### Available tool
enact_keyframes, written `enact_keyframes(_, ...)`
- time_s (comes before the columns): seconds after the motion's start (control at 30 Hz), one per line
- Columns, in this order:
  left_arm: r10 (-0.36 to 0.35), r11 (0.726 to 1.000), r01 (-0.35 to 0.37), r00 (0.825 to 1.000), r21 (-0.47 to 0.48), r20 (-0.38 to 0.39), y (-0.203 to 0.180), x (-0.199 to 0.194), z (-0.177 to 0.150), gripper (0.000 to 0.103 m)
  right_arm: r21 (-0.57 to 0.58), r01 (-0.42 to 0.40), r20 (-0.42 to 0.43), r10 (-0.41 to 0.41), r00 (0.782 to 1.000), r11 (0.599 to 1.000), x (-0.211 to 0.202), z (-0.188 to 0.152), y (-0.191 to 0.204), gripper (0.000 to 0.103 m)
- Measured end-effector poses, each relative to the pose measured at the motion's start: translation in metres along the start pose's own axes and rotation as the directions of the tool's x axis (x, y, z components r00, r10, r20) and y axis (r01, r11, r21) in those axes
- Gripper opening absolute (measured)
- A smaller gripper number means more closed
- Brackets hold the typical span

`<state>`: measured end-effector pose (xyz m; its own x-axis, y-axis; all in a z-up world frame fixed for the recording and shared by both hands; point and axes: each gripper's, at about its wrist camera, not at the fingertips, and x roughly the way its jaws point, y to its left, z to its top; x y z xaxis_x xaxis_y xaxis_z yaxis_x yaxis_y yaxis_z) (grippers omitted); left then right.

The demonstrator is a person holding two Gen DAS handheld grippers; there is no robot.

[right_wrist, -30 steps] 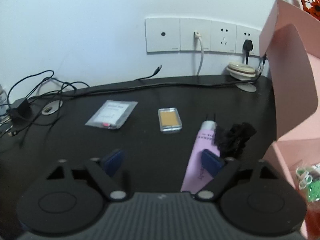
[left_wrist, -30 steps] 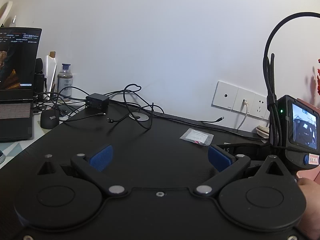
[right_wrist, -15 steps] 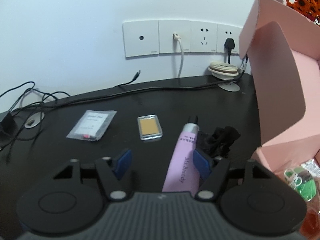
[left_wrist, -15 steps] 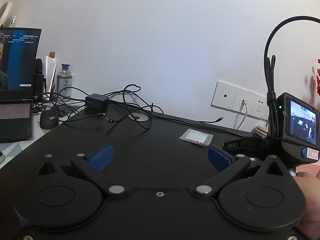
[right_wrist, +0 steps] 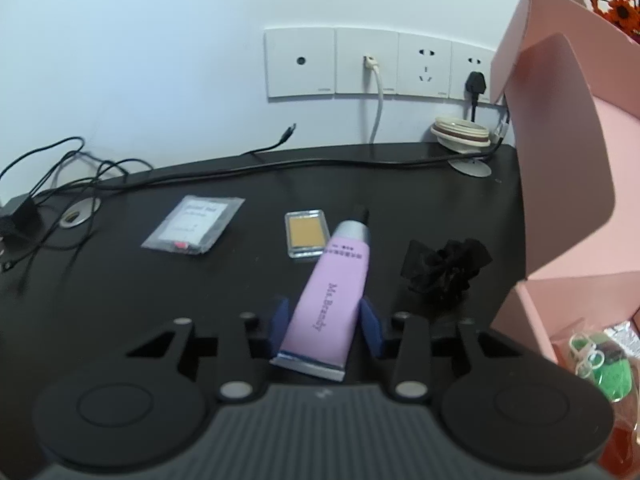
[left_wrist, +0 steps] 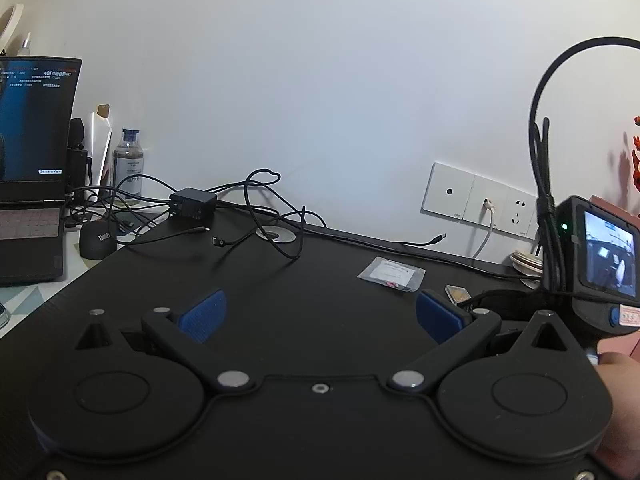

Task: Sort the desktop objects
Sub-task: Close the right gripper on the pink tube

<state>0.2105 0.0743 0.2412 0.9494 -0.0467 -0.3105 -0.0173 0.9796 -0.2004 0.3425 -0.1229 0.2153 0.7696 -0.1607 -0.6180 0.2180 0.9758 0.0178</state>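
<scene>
Only right-wrist view: pink tube (right_wrist: 335,287) between claw (right_wrist: 326,322) pads.

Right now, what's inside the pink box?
The pink box holds something green with white rings and a shiny wrapper. The rest of the inside lies outside the picture.

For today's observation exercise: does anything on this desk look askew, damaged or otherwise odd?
Nothing looks damaged or spilled. The pink tube lies at a slant between the right tongs, which have closed on it. Loose cables lie tangled at the back of the desk.
</scene>
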Motion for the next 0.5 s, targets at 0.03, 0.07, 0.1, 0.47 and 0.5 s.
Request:
enact_keyframes(0.03,0.001,1.000,-0.001,1.000,0.000,0.000,0.000,0.000,0.000,0.103,-0.010,-0.013,-0.002,0.013,1.000,1.000,-0.003,-0.002,-0.001,0.038)
enact_keyframes(0.07,0.001,1.000,-0.001,1.000,0.001,0.000,0.000,0.000,0.000,0.103,-0.015,-0.033,-0.008,0.032,0.999,0.999,-0.006,-0.003,-0.002,0.038)
enact_keyframes(0.1,0.002,1.000,-0.002,1.000,0.002,0.000,0.000,0.000,0.000,0.103,-0.018,-0.058,-0.016,0.057,0.998,0.998,-0.010,-0.005,-0.005,0.037)
enact_keyframes(0.47,0.004,1.000,-0.004,1.000,0.011,-0.003,-0.003,0.000,-0.001,0.103,-0.009,-0.244,-0.126,0.241,0.962,0.970,-0.054,-0.006,-0.042,0.008)
enact_keyframes(0.5,0.004,1.000,-0.004,1.000,0.011,-0.003,-0.003,0.000,-0.001,0.103,-0.016,-0.245,-0.120,0.242,0.963,0.969,-0.057,-0.003,-0.043,0.010)
